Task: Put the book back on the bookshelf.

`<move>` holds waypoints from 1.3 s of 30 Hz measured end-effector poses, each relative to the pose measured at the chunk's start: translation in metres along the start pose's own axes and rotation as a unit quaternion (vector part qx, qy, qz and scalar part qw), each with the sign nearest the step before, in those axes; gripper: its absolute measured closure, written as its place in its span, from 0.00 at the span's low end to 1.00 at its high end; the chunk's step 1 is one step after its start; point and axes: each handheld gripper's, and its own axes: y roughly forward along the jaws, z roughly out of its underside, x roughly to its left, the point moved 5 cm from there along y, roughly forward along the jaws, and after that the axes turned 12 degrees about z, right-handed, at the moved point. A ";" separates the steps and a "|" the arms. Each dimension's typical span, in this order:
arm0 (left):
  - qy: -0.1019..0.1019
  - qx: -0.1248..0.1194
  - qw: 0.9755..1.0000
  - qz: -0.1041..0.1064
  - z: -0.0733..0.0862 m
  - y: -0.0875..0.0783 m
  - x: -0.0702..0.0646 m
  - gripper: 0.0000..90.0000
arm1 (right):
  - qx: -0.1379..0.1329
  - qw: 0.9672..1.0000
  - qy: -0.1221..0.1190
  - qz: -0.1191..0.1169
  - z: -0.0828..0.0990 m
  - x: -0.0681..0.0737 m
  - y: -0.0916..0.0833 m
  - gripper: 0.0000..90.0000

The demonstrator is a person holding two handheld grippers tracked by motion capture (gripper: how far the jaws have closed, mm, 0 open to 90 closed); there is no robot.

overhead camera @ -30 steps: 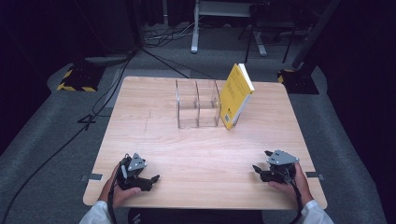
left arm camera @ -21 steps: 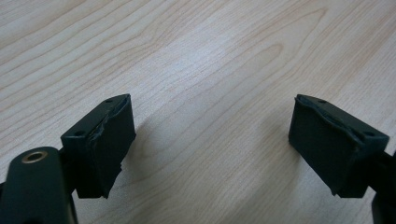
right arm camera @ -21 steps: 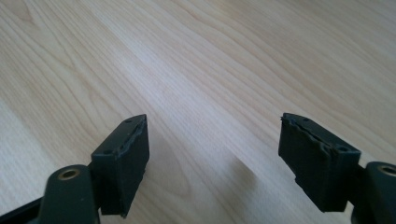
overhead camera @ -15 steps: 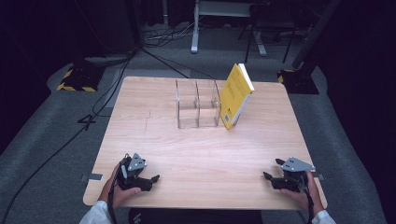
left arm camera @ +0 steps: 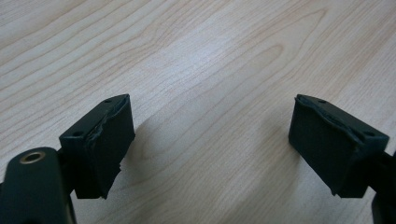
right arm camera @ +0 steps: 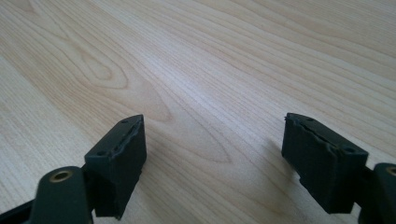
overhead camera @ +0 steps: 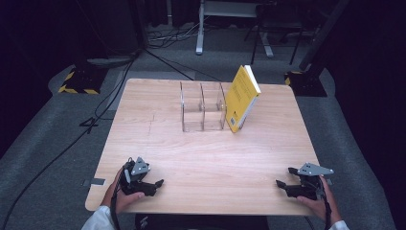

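Yellow book leans tilted against right end of clear 2-bay divider rack, far side of table. Left gripper and right gripper both spread wide, empty, near edge. Likely nothing begun; book unslotted.

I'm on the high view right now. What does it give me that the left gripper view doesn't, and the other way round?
High view: the yellow book leaning tilted against the right end of the clear acrylic organizer, both hands, the right tongs at the table's near right corner, and the floor cables.

Left gripper view: a close look between the left tongs, jaws wide apart with nothing between them, just above the bare wood.

Both: the wooden table and the left tongs.
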 end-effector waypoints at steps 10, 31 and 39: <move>-0.002 -0.001 1.000 -0.001 0.000 0.000 0.000 0.16 | 0.000 1.000 0.000 0.000 0.000 0.000 0.000 0.25; -0.003 -0.001 1.000 0.001 -0.001 0.001 0.000 0.16 | -0.001 1.000 0.001 0.002 0.000 0.000 0.000 0.25; -0.001 0.001 1.000 0.000 -0.001 0.001 0.001 0.16 | -0.001 1.000 0.001 0.001 0.000 0.000 0.000 0.25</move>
